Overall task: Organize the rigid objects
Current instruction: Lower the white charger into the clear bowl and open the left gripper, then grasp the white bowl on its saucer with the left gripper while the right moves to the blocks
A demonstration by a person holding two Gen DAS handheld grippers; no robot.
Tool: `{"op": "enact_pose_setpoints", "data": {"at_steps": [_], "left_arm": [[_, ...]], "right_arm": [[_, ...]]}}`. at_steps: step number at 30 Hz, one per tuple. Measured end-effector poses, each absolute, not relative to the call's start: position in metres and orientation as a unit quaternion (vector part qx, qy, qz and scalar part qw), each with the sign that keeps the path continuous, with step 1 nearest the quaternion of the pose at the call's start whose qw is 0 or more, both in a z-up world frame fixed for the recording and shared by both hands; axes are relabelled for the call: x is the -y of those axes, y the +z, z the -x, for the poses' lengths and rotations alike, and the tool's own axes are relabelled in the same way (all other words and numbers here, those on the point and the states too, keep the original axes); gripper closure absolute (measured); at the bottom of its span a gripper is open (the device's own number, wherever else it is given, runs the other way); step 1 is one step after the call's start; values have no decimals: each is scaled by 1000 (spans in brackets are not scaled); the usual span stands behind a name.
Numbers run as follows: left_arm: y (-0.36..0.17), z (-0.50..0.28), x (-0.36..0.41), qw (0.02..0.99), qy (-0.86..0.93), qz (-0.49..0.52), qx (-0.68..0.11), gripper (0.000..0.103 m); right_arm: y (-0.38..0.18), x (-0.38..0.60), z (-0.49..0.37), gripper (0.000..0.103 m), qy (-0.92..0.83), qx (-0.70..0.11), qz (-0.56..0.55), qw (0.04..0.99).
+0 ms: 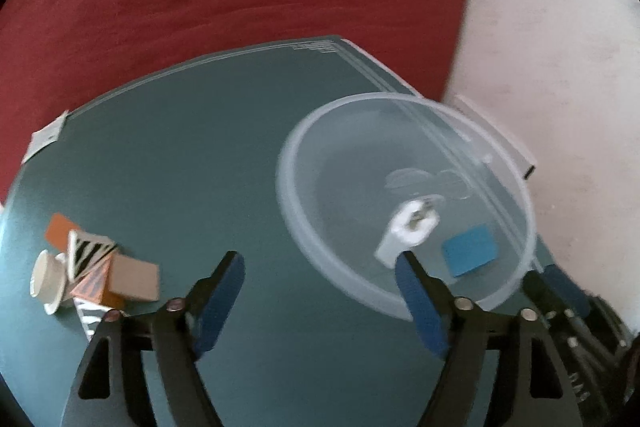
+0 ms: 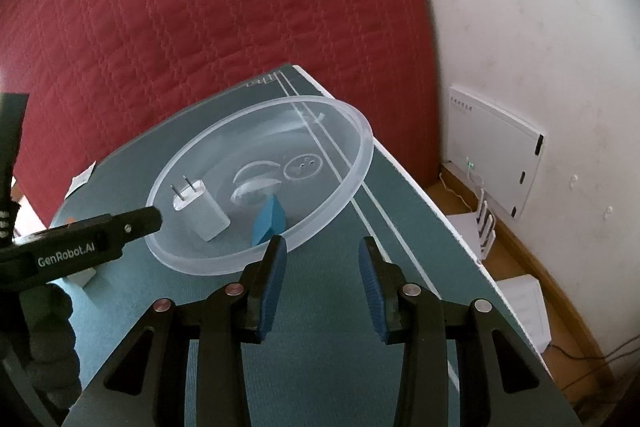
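1. Black tongs with blue pads fill the bottom of both wrist views; the left gripper (image 1: 320,267) stands wide apart with nothing between its pads, and the right gripper (image 2: 322,247) is partly apart and also holds nothing.
2. Both hover above a dark green table (image 1: 180,155) set against a red quilted backdrop (image 2: 200,7).
3. On the table's right part sits a clear shallow plastic bowl (image 2: 360,163). Inside it lie a white plug adapter (image 2: 202,213), prongs pointing up and away, and a small blue block (image 2: 270,221) just beside it.
4. Far to the left of the bowl, well apart from it, a loose pile (image 1: 96,267) waits: a small white cup (image 1: 46,277) on its side, orange and tan blocks, and black-and-white striped blocks touching one another.
5. The coming move likely turns on this: the pile lies to the left of the left gripper, which is much the nearer of the two; the right gripper rests at the bowl's near rim.
6. Motion blur softens the left view, so the edges of the piled blocks are hard to separate and I cannot count them. The pile is almost wholly hidden in the right view, behind the left gripper's body (image 2: 80,243).
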State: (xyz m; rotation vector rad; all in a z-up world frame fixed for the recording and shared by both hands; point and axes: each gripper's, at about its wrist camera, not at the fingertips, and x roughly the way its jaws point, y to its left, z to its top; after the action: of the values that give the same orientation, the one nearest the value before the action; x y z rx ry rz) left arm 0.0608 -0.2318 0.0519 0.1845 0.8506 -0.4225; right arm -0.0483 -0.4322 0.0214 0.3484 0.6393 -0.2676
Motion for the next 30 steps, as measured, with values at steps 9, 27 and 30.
{"op": "enact_pose_setpoints", "data": {"at_steps": [9,27,30], "left_arm": [[49,-49,210,891,-170,-95,-409,8],[56,-45,138,906,-115,-42,-405,5],[55,-47,124,907,-103,-30,-408,5]], "right_arm": [[20,421,47,57,-112,-319,-159,928],[14,392,44,56,-79,-348,-144,923],[13,386,45,56,-74,-353,-141,922]]}}
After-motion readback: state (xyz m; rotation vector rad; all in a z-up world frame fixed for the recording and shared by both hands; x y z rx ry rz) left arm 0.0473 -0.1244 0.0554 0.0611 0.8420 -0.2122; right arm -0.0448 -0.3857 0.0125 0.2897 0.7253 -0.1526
